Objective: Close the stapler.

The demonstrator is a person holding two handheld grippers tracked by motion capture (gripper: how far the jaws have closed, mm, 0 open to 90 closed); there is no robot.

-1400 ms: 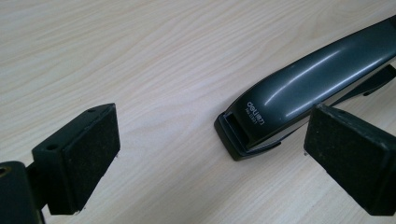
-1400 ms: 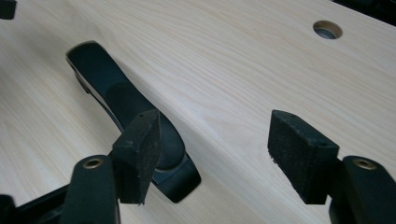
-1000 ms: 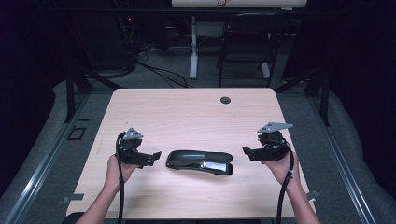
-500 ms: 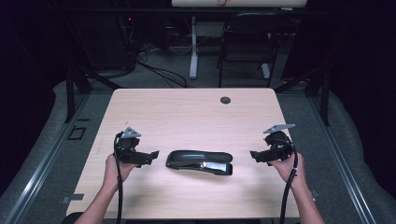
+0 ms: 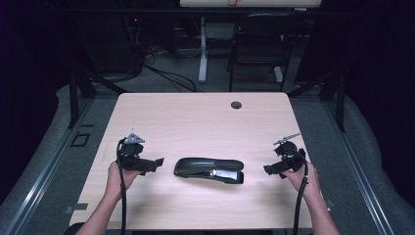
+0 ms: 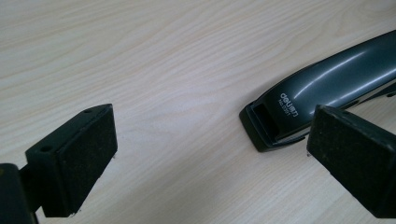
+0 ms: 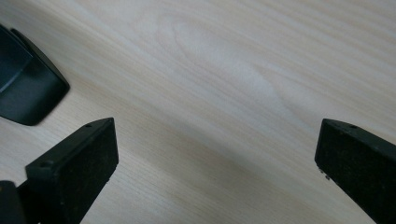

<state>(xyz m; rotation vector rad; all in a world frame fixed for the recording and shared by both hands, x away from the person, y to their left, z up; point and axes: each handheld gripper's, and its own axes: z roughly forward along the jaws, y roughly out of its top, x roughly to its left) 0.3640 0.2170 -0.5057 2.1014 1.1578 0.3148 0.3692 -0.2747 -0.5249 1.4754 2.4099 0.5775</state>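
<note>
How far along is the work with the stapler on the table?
Done: the stapler lies flat between both grippers. In hand: left gripper and right gripper point at it with jaws open, the right's just opened wider, nothing between them. Left: gripping it.

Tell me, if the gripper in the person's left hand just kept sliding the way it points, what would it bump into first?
Most likely the dark stapler. The left gripper points across the table at its near end, jaws open with bare wood between them. In the left gripper view the stapler's end lies just ahead, slightly off-centre, so one jaw might touch first.
</note>
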